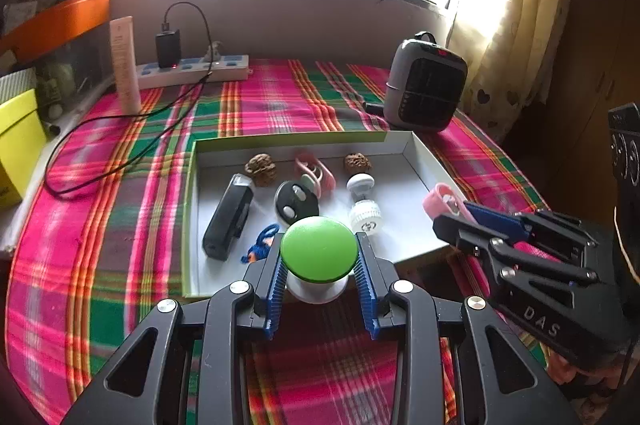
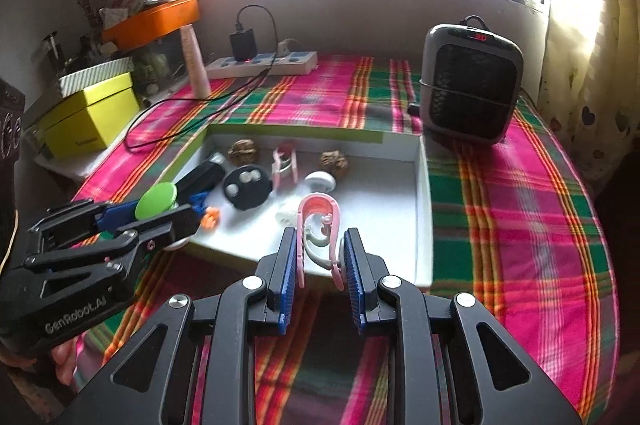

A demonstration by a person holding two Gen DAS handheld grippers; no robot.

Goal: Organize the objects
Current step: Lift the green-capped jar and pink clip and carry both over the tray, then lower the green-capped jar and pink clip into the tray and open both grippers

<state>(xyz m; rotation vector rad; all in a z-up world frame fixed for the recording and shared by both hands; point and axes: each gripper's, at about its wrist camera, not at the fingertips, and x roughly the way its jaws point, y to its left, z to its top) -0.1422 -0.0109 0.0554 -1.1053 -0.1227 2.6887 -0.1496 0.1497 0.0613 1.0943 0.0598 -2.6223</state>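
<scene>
My left gripper (image 1: 320, 265) is shut on a green-topped white knob (image 1: 319, 250), held over the near edge of the white tray (image 1: 424, 153). It also shows in the right wrist view (image 2: 156, 200). My right gripper (image 2: 321, 257) is shut on a pink clip (image 2: 318, 221), held above the tray's near right part; the clip shows in the left wrist view (image 1: 442, 200). In the tray lie two walnuts (image 1: 261, 169), a black case (image 1: 229, 221), a black round disc (image 1: 295, 204), another pink clip (image 1: 314, 171), a white knob (image 1: 362, 201) and a blue-orange toy (image 1: 260, 243).
A grey heater (image 2: 472, 81) stands behind the tray at the right. A power strip (image 1: 192, 69) with a charger and a trailing black cable (image 1: 120, 149) lies at the back left, next to a white tube (image 1: 125, 65). A yellow box (image 2: 90, 115) sits left.
</scene>
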